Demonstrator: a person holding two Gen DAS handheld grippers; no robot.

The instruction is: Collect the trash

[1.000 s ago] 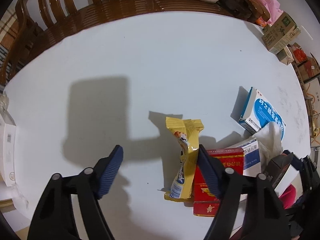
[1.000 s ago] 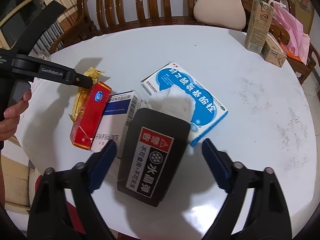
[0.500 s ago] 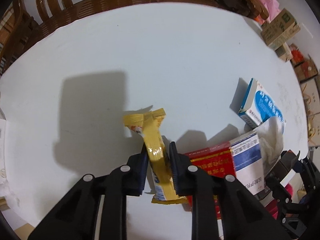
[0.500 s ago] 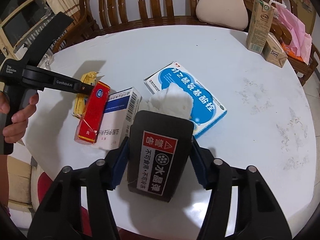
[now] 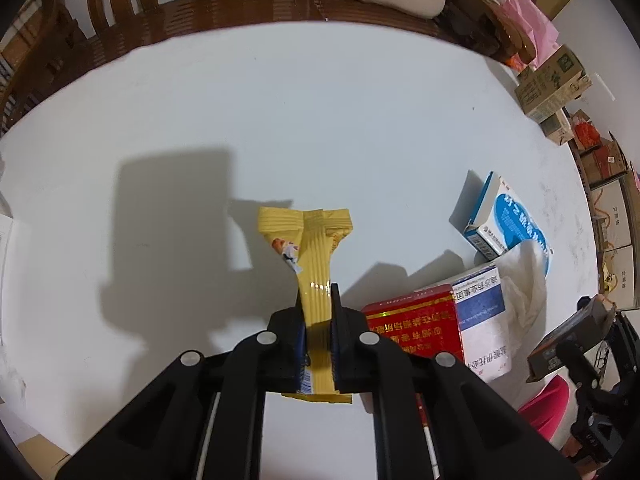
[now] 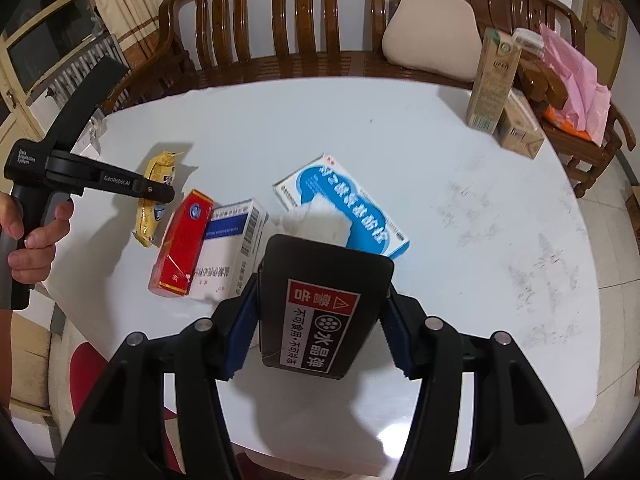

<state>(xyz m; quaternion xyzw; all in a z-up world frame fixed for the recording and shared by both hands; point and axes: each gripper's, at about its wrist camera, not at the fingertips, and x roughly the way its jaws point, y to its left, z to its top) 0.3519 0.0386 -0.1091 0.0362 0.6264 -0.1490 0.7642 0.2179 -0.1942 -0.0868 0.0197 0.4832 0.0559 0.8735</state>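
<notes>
Left wrist view: left gripper (image 5: 316, 330), black with blue pads, clamped on a crinkled yellow foil snack wrapper (image 5: 314, 276) standing on edge on the round white table (image 5: 280, 120). Just right of it, a red cardboard box with gold lettering (image 5: 414, 330), touching a blue-and-white cardboard box (image 5: 482, 320). Farther right, a white-and-blue medicine box (image 5: 506, 220) with a crumpled white tissue (image 5: 524, 272) against it.

Right wrist view: right gripper (image 6: 318, 316) closed around a black rectangular box with a red warning label (image 6: 324, 300), held at the table's near edge (image 6: 440, 420). Behind it, the tissue (image 6: 316, 220) and the medicine box (image 6: 344, 196). To the left, the blue-and-white box (image 6: 232, 252), the red box (image 6: 180, 244), then the yellow wrapper (image 6: 154, 200) pinched by the left gripper (image 6: 160, 192), with a bare hand (image 6: 34, 240) on its grey handle.
</notes>
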